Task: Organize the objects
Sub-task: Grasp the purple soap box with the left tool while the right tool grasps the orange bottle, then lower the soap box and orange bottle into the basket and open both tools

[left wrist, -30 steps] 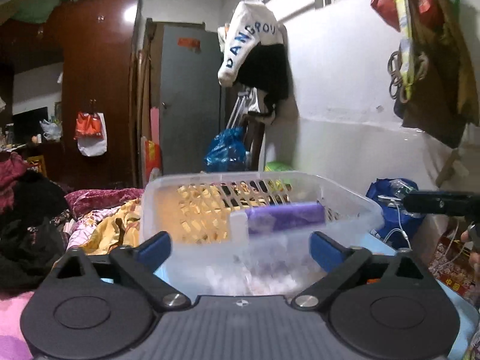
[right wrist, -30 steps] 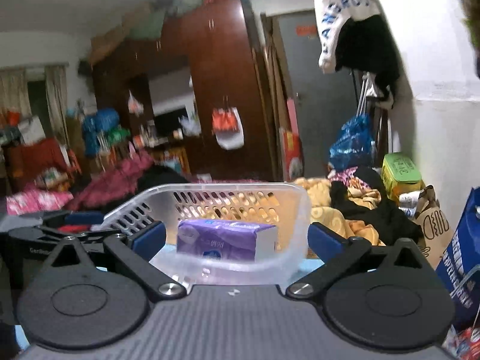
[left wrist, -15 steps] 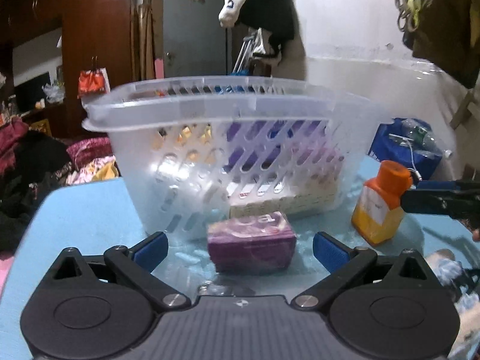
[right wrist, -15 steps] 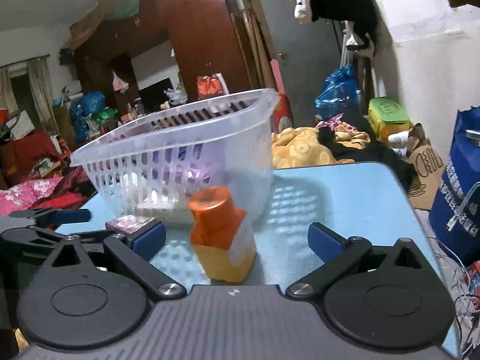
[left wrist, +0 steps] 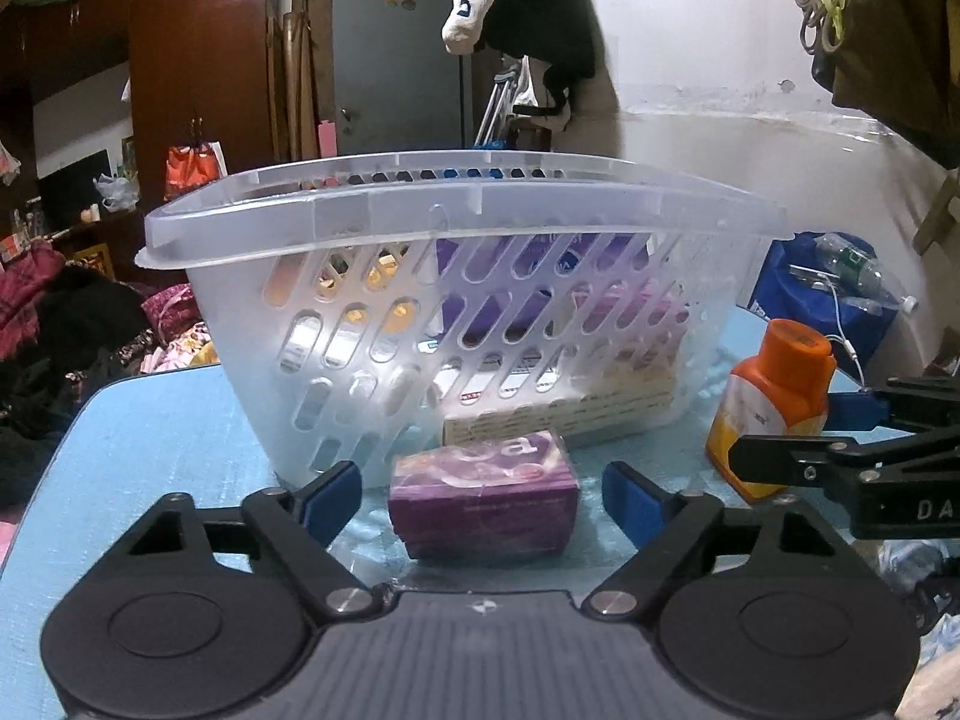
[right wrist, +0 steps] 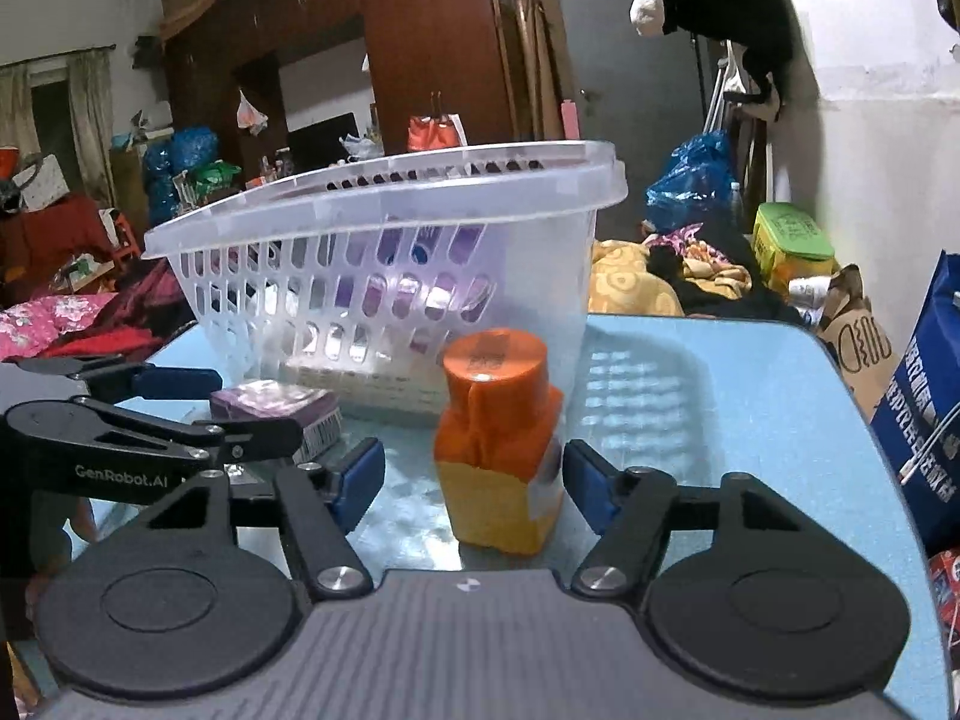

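Observation:
A clear slotted plastic basket [left wrist: 372, 222] stands on the blue table [left wrist: 150, 420] and holds a purple tissue pack and a flat box. A purple soap box [left wrist: 483, 495] lies on the table in front of it, between the open fingers of my left gripper [left wrist: 482, 495]. An orange-capped yellow bottle [right wrist: 498, 450] stands upright to the right, between the open fingers of my right gripper [right wrist: 474, 480]. The bottle [left wrist: 771, 402] and the right gripper's fingers [left wrist: 840, 414] also show in the left wrist view. The soap box [right wrist: 276, 408] shows in the right wrist view.
The basket [right wrist: 384, 228] takes up the table's far middle. A blue bag [right wrist: 924, 420] stands off the table's right edge. Heaped clothes and bedding [left wrist: 66, 324] lie beyond the left edge. A white wall [left wrist: 750, 192] rises behind on the right.
Both grippers have dropped from above the basket rim to table level and come forward. The soap box now lies between the left fingers and the bottle between the right fingers.

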The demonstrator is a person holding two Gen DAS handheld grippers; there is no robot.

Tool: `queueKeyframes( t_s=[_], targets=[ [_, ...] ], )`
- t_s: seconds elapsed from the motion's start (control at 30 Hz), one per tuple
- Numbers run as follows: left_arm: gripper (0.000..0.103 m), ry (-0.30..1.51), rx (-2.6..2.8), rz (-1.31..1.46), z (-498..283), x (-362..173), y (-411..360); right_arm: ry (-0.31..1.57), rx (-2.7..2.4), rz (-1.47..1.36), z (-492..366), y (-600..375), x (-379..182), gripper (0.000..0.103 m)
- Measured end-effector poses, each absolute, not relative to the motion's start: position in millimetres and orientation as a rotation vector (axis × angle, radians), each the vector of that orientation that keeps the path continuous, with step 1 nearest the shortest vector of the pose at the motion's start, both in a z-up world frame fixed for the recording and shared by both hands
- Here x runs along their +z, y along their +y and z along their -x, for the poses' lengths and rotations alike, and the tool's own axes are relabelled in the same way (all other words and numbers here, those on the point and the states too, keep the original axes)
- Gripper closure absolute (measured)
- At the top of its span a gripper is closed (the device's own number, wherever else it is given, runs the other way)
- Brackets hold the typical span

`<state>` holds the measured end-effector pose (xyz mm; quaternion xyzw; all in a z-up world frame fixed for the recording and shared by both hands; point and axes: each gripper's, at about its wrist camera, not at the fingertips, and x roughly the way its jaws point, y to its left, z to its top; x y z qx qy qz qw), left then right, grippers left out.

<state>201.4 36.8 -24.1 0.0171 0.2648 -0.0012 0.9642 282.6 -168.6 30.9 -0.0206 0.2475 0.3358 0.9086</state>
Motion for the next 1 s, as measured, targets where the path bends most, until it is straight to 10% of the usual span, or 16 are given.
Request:
queueKeyframes(
  t_s=[0.2, 1.0],
  targets=[
    [0.033, 0.533, 0.010, -0.069, -203, -27, 29, 0.504, 0.661, 0.050, -280, -170, 31, 0.055],
    [0.033, 0.218, -0.182, 0.090, -117, 17, 48, 0.337, 0.699, -0.083, -248, -232, 67, 0.058]
  ],
)
